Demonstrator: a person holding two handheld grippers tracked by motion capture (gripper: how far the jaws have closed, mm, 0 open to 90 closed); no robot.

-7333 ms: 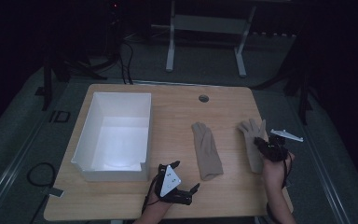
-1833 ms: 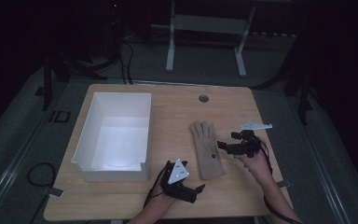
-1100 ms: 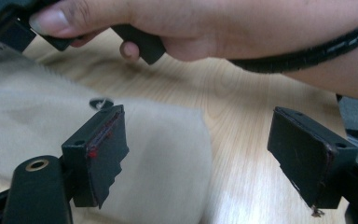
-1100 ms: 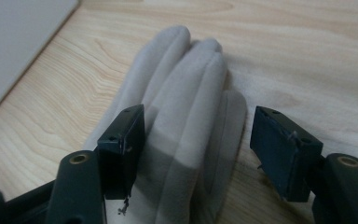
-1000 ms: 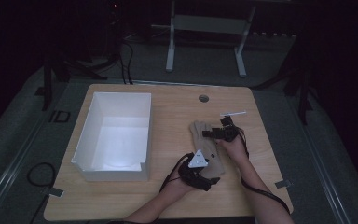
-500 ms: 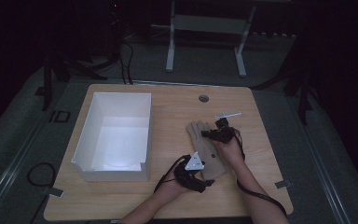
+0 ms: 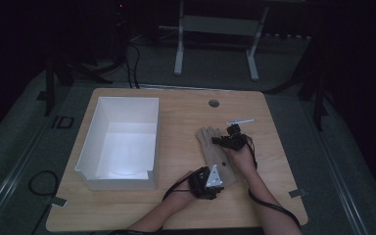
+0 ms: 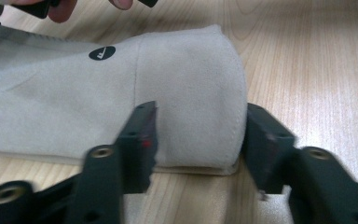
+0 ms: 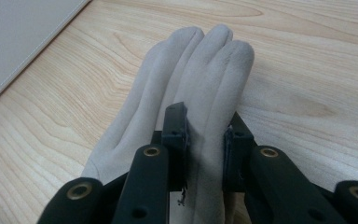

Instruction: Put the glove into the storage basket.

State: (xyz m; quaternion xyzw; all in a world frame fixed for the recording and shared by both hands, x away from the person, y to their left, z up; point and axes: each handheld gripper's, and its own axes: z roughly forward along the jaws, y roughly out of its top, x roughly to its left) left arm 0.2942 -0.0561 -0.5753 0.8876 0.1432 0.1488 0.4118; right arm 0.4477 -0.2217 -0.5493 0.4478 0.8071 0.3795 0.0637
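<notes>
The wooden table (image 7: 274,196) carries an open white box (image 7: 120,142) at its left and, near the middle, a beige suede-like glove (image 7: 214,152) lying flat, fingers pointing away from the person, cuff toward them. It looks light, soft and limp, so by my reading it will sag and fold wherever it is unsupported; a hold at both ends, cuff and fingers, should keep it spread. A second layer under the cuff edge may be another glove beneath, but I cannot tell. The left gripper (image 8: 198,140) stands wide, its jaws straddling the cuff corner, not yet pinching. The right gripper (image 9: 205,140) has its jaws narrowed on a ridge of the glove's fingers and appears to hold it. The small black round mark (image 8: 102,52) on the glove is too small to read
</notes>
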